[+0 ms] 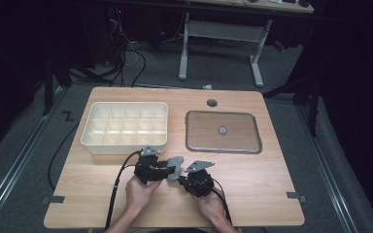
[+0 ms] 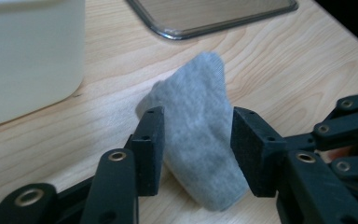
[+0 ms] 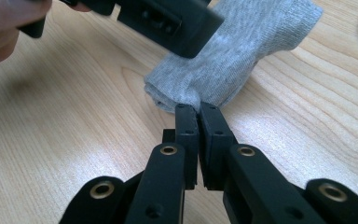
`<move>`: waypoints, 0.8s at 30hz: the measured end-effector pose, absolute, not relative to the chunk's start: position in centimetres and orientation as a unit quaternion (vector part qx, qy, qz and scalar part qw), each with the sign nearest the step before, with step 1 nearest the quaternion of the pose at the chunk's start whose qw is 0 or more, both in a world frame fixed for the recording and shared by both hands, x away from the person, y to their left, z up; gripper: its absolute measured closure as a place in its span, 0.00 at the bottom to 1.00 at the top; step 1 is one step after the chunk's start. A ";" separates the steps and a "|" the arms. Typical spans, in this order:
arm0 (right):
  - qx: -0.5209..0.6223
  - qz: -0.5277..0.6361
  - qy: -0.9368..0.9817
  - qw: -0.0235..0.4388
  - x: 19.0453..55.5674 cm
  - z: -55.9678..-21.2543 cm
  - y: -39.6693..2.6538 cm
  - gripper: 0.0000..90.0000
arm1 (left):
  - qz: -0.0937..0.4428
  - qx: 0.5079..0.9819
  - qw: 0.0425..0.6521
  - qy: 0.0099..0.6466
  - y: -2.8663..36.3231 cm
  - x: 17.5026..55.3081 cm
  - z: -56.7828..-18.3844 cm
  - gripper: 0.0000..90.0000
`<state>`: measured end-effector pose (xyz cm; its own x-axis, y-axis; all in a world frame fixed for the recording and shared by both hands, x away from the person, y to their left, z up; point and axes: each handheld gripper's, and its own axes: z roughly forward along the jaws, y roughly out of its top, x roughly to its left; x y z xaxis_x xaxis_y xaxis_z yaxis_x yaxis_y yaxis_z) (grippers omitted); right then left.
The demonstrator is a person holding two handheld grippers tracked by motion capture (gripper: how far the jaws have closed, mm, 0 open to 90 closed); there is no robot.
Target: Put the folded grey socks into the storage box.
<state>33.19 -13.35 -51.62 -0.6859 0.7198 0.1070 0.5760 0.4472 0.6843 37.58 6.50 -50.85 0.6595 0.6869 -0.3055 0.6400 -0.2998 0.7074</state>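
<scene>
A folded grey sock [image 1: 176, 164] lies on the wooden table near its front edge, between the two hand-held grippers. In the left gripper view the sock [image 2: 200, 135] stands between the jaws of my left gripper [image 2: 196, 140], which are apart on either side of it without squeezing it. My right gripper [image 3: 198, 109] has its jaws together, pinching the sock's near folded edge [image 3: 186, 95]. From above, the left gripper [image 1: 169, 170] points right and the right gripper [image 1: 179, 178] points left, tips almost meeting at the sock.
A white compartment box [image 1: 124, 127] stands behind the left gripper. A shallow metal-rimmed tray [image 1: 223, 145] with a small round disc [image 1: 222, 130] lies at the back right. Bare wood stretches to both sides of the hands.
</scene>
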 end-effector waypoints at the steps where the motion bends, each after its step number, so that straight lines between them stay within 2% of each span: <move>1: 0.382 0.357 0.846 0.102 33.2 -51.6 -13.3 0.97 | 0.033 0.810 0.417 0.412 6.3 37.5 -51.0 0.59; 8: 0.377 0.345 0.853 0.108 33.2 -52.0 -13.3 0.97 | 0.031 0.808 0.412 0.421 5.8 37.5 -52.1 0.59; 14: 0.378 0.362 0.845 0.110 33.0 -51.1 -13.8 0.87 | 0.042 0.812 0.406 0.417 5.7 37.2 -51.9 0.59; 20: 0.378 0.392 0.827 0.138 34.0 -48.4 -14.3 0.90 | 0.041 0.812 0.405 0.417 5.6 37.1 -51.8 0.60; 24: 0.372 0.390 0.829 0.148 35.5 -48.2 -13.6 0.92 | 0.038 0.810 0.407 0.420 5.7 37.1 -51.8 0.60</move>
<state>35.50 -13.55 -48.22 -0.6800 0.7319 0.0442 0.5006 0.4194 0.7573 37.11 5.71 -51.80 0.6446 0.7116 -0.2796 0.6493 -0.3164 0.6916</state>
